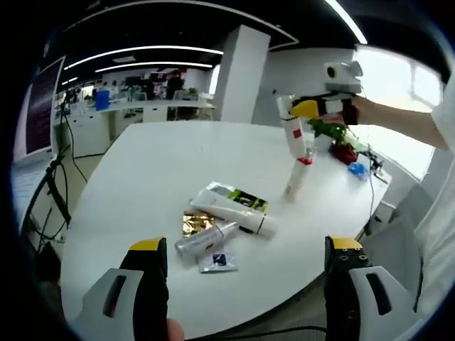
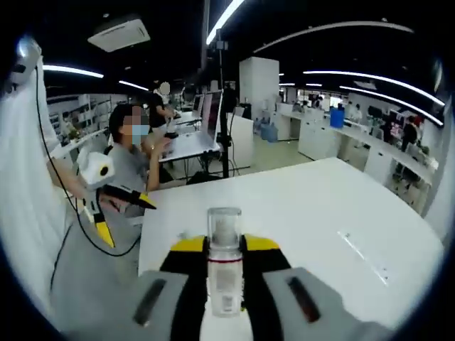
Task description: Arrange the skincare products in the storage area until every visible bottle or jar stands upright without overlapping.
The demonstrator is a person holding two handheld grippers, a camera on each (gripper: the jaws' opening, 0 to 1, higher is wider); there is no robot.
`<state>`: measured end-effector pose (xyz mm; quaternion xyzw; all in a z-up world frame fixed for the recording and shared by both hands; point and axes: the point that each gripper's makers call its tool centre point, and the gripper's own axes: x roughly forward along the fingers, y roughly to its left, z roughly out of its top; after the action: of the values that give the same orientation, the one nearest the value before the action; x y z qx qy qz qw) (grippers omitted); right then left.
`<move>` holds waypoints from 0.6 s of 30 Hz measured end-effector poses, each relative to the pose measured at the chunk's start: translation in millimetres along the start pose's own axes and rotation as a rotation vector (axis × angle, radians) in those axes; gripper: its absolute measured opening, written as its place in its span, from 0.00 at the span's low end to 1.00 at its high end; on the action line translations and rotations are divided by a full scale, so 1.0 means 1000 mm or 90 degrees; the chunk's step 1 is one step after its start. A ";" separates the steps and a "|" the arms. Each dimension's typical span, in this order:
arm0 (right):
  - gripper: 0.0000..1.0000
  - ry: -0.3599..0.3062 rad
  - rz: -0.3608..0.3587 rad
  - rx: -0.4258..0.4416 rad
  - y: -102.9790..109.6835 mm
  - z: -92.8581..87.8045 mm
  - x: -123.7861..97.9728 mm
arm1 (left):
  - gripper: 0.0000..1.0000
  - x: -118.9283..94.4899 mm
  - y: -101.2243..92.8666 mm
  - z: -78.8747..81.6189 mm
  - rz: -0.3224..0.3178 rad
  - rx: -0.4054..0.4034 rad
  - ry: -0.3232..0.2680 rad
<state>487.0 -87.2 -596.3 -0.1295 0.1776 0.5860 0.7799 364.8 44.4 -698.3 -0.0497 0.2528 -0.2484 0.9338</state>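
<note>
we hold a bottle clenched in the right gripper, lifted above the table; from the left gripper view that gripper sits at two o'clock. just below it a second bottle leans, not quite upright. the left gripper is released and holds nothing. at its twelve o'clock a tube, a clear bottle, a gold packet and a sachet lie flat, touching. we judge most of the work is left.
</note>
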 end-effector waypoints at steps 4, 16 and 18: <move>0.17 -0.028 -0.002 0.032 0.012 -0.004 -0.007 | 0.90 0.002 -0.013 -0.001 -0.029 0.040 0.013; 0.17 -0.141 0.024 0.123 0.052 0.006 -0.041 | 0.87 0.003 -0.064 0.018 -0.145 0.068 0.018; 0.17 -0.153 0.028 0.133 0.059 0.006 -0.046 | 0.85 0.005 -0.078 0.028 -0.178 0.074 0.010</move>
<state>420.0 -108.7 -571.1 0.0273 0.1455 0.5928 0.7916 348.4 -26.8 -659.2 -0.0288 0.2359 -0.3908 0.8892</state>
